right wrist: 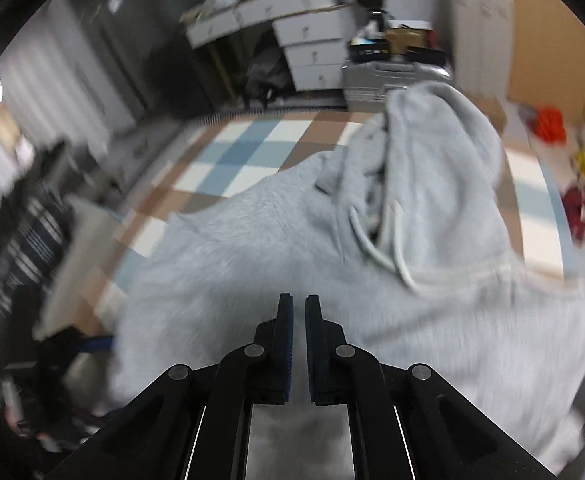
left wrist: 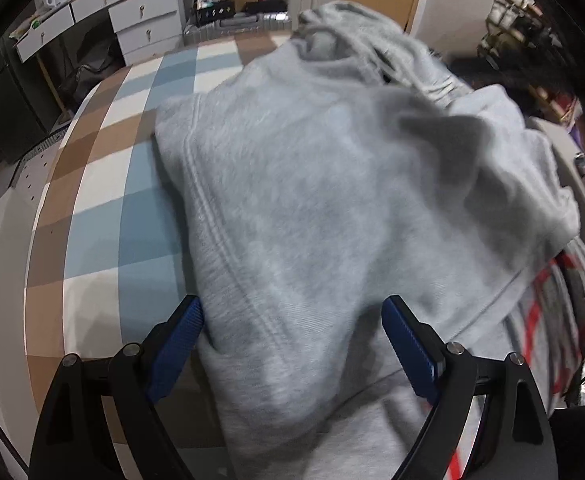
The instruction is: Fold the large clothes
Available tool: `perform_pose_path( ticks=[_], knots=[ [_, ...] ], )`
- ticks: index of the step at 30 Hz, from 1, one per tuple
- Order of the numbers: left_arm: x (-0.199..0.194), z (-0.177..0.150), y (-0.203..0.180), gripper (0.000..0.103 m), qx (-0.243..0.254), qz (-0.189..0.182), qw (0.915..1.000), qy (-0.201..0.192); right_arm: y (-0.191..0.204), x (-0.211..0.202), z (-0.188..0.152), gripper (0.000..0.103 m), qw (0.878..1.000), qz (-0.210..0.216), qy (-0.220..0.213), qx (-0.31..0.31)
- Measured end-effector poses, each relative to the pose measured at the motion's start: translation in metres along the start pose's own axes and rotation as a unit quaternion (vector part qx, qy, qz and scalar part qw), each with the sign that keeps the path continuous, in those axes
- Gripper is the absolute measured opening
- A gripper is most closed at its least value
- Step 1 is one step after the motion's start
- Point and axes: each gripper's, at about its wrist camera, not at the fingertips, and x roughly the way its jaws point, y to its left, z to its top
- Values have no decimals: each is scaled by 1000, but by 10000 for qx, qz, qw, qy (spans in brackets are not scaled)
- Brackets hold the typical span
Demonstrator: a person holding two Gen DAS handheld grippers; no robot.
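Two grippers over a grey hoodie (left wrist: 312, 200) heaped on the checked cloth (left wrist: 104, 184) of the table: left gripper (left wrist: 292, 320) spread wide astride a fold of its fabric, pads not pressing, right gripper (right wrist: 298, 308) closed together on nothing above it.

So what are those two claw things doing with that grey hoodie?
A person is folding a grey hoodie on a checked table, with a gripper in each hand. The left gripper is open, with hoodie cloth bunched between its blue fingers. The right gripper is shut just above the hoodie, and no cloth shows in it. The hood and its cords lie at the far end.
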Motion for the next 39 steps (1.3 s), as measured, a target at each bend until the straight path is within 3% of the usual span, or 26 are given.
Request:
perform_pose_path(
  ticks=[5, 11, 16, 17, 18, 19, 20, 23, 27, 29, 34, 39],
  knots=[
    [2, -1, -8, 88, 102, -11, 9999, -66, -12, -29, -52, 5, 9993, 143, -102, 316],
    [11, 2, -4, 88, -35, -66, 10000, -16, -24, -28, -93, 5, 9972, 32, 4, 744],
    [3, -1, -5, 88, -190, -173, 9996, -119, -19, -32, -121, 9, 9852, 807, -401, 1457],
    [1, -1, -5, 88, -214, -219, 9994, -141, -13, -36, -127, 24, 9827, 943, -511, 1508],
    [0, 0, -5, 88, -237, -248, 9993, -162, -6, -39, -132, 69, 9804, 1060, -621, 1541],
    [-3, 0, -5, 88, -286, -310, 9989, -206, 3, -46, -138, 95, 9773, 1163, -788, 1586],
    [-5, 1, -5, 88, -319, -362, 9986, -229, 11, -56, -147, 103, 9728, 1187, -1133, 1634],
    [-14, 5, -2, 88, -495, -450, 9972, -339, 35, -71, -157, 103, 9709, 1325, -1330, 1487],
    [-27, 23, 6, 88, -900, -804, 9921, -350, 63, -105, -173, 103, 9733, 757, -1785, 1229],
    [-36, 44, 12, 88, -1029, -972, 9890, -440, 67, -117, -187, 103, 9681, 596, -2014, 1369],
    [-43, 127, 11, 88, -794, -419, 9932, -743, 62, -118, -215, 103, 9628, 905, -1931, 1659],
    [4, 218, 2, 94, -1064, -509, 9927, -264, 60, -124, -213, 103, 9589, 1069, -2066, 1626]
  ],
)
